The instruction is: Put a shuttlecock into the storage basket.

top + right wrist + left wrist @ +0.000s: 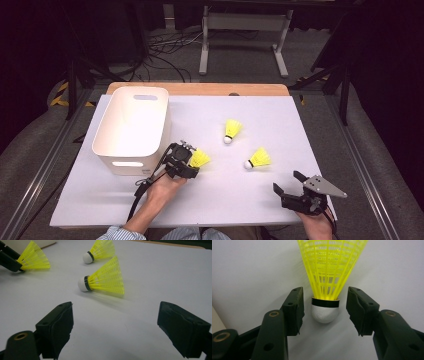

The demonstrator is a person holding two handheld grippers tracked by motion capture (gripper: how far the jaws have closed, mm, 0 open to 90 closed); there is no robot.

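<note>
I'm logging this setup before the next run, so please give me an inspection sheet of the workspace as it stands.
Surface: white table top, with a wooden edge at the far side.
Job's things: three yellow shuttlecocks; one lies between the left tool's jaws, a second and a third lie loose on the table. The white bin stands at the left, nothing seen inside.
Clutter: nothing seen.
Grippers: left tool straddles the cork with a gap on both sides, not yet gripping; right tool open over bare table.
Cables: a black one trails from the left tool; more lie on the floor beyond the table.
Surroundings: grey floor, a white frame, dark stands.
</note>
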